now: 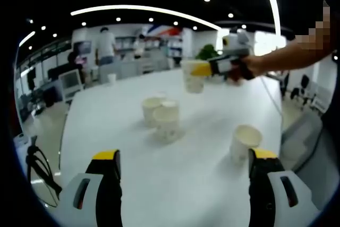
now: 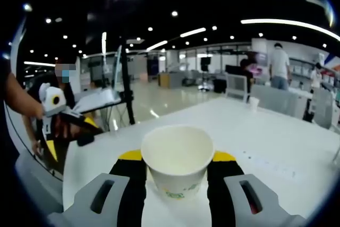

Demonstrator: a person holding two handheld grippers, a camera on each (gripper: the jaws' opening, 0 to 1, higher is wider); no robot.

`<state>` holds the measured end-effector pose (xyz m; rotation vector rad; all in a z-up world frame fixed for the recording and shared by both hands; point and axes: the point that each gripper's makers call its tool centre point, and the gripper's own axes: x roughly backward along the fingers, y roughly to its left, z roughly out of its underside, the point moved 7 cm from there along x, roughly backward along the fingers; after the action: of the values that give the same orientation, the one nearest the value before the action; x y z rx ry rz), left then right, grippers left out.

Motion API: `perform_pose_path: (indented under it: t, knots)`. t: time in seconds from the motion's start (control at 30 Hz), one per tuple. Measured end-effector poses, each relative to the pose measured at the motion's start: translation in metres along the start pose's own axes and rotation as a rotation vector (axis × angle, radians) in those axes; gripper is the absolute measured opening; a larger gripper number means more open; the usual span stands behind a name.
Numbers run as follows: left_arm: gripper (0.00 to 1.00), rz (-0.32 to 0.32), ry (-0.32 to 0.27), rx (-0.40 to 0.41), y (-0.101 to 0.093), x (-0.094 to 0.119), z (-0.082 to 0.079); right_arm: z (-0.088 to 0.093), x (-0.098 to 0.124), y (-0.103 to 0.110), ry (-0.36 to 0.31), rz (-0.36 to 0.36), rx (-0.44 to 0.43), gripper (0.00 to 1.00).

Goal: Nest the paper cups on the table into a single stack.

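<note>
Overhead, right claw (image 2: 178, 169) (level, jaws closed) around paper cup (image 2: 177, 158).

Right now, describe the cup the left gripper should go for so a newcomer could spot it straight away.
On the white table, look just ahead of the left gripper, by its right-hand jaw. A single paper cup stands there upright and open. Unlike the two cups touching mid-table and the cup clamped in the right gripper, it stands alone.
</note>
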<state>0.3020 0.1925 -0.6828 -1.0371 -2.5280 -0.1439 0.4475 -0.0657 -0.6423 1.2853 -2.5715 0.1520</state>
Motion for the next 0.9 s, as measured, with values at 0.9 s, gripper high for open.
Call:
perform_pose_path:
  t: [0.9]
  knots:
    - [1.0,0.002,0.011,0.005,-0.008,0.003,0.006,-0.003,0.023,0.03,-0.017,-0.014,-0.002,0.42]
